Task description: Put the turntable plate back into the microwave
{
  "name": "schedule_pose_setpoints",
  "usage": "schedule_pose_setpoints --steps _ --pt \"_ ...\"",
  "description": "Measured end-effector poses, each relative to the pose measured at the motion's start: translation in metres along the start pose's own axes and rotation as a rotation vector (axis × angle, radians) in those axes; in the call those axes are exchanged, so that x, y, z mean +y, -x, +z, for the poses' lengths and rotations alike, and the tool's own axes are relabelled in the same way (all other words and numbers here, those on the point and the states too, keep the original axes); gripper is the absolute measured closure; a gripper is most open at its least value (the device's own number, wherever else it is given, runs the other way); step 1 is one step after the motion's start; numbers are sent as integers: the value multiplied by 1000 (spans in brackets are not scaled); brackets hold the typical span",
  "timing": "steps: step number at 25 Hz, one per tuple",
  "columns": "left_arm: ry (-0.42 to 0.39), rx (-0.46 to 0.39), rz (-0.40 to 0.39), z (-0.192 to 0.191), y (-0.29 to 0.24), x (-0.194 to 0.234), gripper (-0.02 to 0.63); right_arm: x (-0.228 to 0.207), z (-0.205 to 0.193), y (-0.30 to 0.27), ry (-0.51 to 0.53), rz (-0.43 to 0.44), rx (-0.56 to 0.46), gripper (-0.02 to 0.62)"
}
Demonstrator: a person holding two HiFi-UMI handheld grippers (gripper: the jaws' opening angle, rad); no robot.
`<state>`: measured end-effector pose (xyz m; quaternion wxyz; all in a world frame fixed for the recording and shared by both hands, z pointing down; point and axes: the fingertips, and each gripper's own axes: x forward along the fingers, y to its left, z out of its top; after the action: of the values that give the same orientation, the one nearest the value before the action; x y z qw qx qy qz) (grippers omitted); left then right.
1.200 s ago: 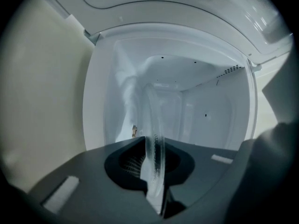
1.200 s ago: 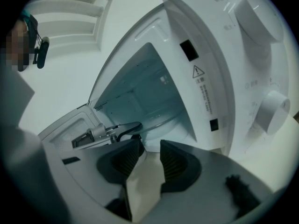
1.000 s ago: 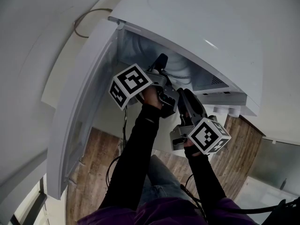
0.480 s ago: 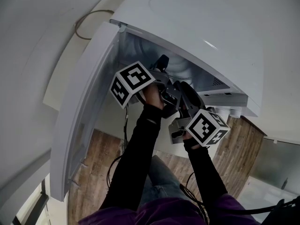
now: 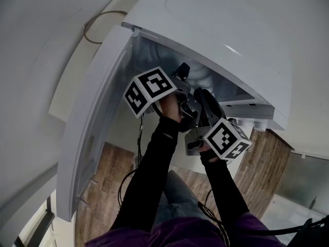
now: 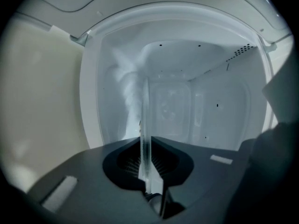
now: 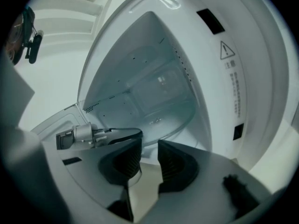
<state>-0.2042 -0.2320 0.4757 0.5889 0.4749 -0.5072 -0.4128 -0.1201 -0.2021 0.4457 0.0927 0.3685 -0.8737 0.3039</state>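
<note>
My left gripper [image 6: 145,146] is clamped tight on the glass plate [image 6: 145,106], whose rim stands edge-on toward twelve o'clock, reaching into the open microwave [image 6: 196,78]. My right gripper [image 7: 149,150] is closing, jaws apart, nothing pinched. The plate lies beyond them at twelve o'clock.

Clear smooth glass turntable plate [image 6: 145,125], glossy white microwave shell [image 5: 231,24], wood-grain floor [image 5: 105,169]
</note>
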Motion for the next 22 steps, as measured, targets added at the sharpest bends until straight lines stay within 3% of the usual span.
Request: schedule_pose_setpoints --steps 5,10,14,22 --pt "-4 48 62 -5 -2 3 583 -7 -1 -1 -1 -25 -9 479" --pt "-29 81 53 -9 -1 1 579 -11 1 -1 -7 -44 -27 479" --pt "-64 124 3 -16 0 -7 473 -16 3 0 -1 -69 -46 492" --pt "-147 216 5 -32 6 -12 376 -23 6 -2 1 -100 -76 514"
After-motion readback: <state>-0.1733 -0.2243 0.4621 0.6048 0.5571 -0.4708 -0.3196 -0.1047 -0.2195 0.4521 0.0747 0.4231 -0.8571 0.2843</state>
